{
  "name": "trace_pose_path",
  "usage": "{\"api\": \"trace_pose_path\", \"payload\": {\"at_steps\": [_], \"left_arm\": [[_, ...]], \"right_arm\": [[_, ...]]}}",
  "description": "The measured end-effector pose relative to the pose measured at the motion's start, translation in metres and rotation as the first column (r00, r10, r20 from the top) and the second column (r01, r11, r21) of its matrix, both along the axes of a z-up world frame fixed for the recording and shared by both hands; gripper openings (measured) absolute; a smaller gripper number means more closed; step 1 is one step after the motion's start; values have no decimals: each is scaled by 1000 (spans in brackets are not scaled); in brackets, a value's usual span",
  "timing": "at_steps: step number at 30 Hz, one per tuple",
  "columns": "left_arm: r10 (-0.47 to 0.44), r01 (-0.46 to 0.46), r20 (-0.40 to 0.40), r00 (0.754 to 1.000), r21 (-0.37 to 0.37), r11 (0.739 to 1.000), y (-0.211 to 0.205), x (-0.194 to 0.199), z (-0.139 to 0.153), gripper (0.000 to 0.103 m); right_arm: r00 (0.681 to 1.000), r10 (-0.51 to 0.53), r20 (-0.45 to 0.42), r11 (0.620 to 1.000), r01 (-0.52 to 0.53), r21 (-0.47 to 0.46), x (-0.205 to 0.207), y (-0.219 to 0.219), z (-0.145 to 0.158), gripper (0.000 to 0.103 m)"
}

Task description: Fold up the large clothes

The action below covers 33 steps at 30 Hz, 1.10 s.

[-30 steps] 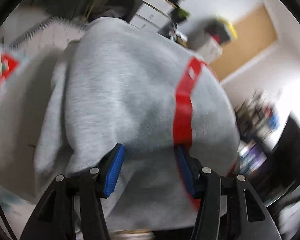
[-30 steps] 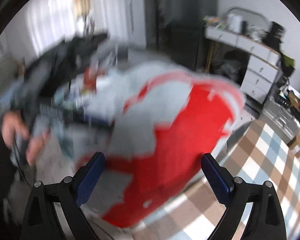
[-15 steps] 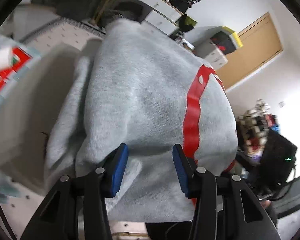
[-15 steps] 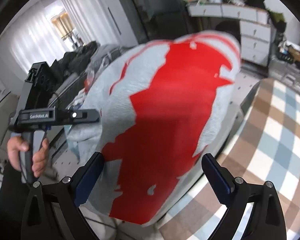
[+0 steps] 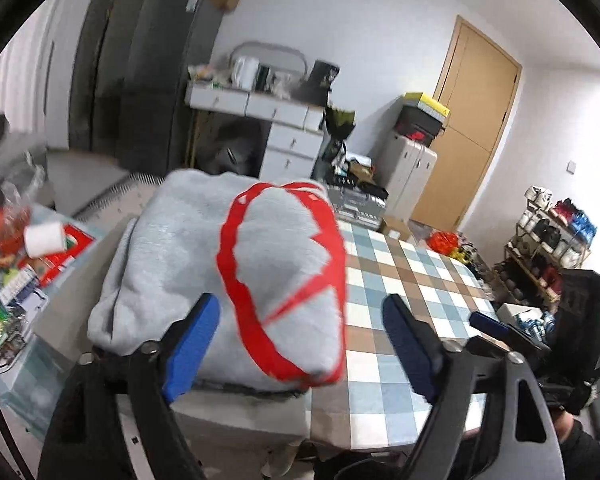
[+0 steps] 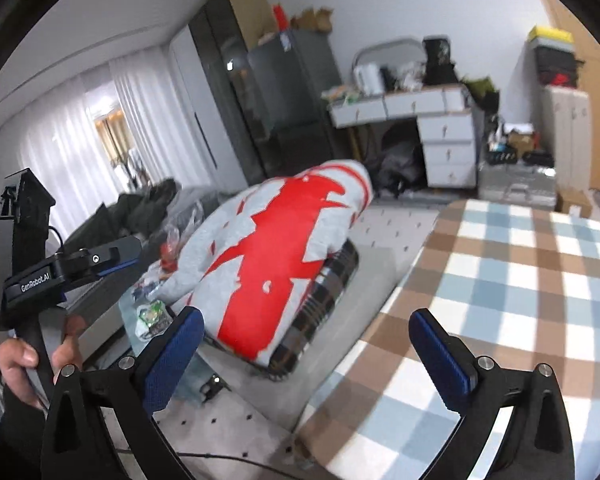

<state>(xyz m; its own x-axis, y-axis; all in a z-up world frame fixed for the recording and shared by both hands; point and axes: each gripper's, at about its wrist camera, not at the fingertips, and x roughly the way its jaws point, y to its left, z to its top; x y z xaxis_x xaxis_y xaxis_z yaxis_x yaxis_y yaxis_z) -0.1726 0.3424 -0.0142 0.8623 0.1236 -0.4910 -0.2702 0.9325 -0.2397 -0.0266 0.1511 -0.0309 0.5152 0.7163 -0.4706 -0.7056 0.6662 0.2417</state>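
Note:
A folded grey sweatshirt with a red print (image 5: 236, 276) lies on top of a dark plaid folded garment (image 6: 328, 280), to the left of the checked table (image 5: 412, 292). It also shows in the right wrist view (image 6: 268, 256). My left gripper (image 5: 300, 344) is open and empty, just in front of the sweatshirt. My right gripper (image 6: 304, 352) is open and empty, farther back, over the table's edge (image 6: 500, 280). The left gripper's body and the hand holding it show at the left of the right wrist view (image 6: 40, 280).
A low table with packets, a paper cup and clutter (image 5: 24, 264) stands left of the stack. A white desk with drawers (image 5: 276, 128), a dark fridge (image 5: 168, 76), a wooden door (image 5: 468, 128) and a shoe rack (image 5: 552, 236) line the room. A sofa with dark clothes (image 6: 140, 208) sits at left.
My left gripper was closed on the grey sweatshirt; it has opened, let go and pulled back. The sweatshirt now rests on the stack. My right gripper has drawn back too.

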Motion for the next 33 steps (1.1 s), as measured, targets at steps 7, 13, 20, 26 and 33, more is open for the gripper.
{"api": "trace_pose_path", "payload": {"at_steps": [7, 13, 20, 26, 33], "left_arm": [[139, -144, 43, 989, 146, 979, -40, -29, -11, 86], [197, -205, 69, 978, 150, 967, -63, -62, -11, 88], [229, -253, 135, 964, 201, 946, -71, -80, -5, 89], [250, -278, 157, 955, 196, 940, -64, -91, -9, 89], [246, -282, 168, 955, 240, 929, -72, -89, -14, 89]], "right_arm": [[969, -6, 247, 998, -10, 61, -79, -36, 9, 103], [947, -77, 311, 992, 42, 119, -131, -56, 8, 103], [948, -99, 303, 988, 57, 145, -158, -61, 7, 103], [943, -92, 320, 990, 52, 129, -172, -58, 7, 103], [948, -97, 303, 988, 55, 145, -176, -60, 3, 103]]}}
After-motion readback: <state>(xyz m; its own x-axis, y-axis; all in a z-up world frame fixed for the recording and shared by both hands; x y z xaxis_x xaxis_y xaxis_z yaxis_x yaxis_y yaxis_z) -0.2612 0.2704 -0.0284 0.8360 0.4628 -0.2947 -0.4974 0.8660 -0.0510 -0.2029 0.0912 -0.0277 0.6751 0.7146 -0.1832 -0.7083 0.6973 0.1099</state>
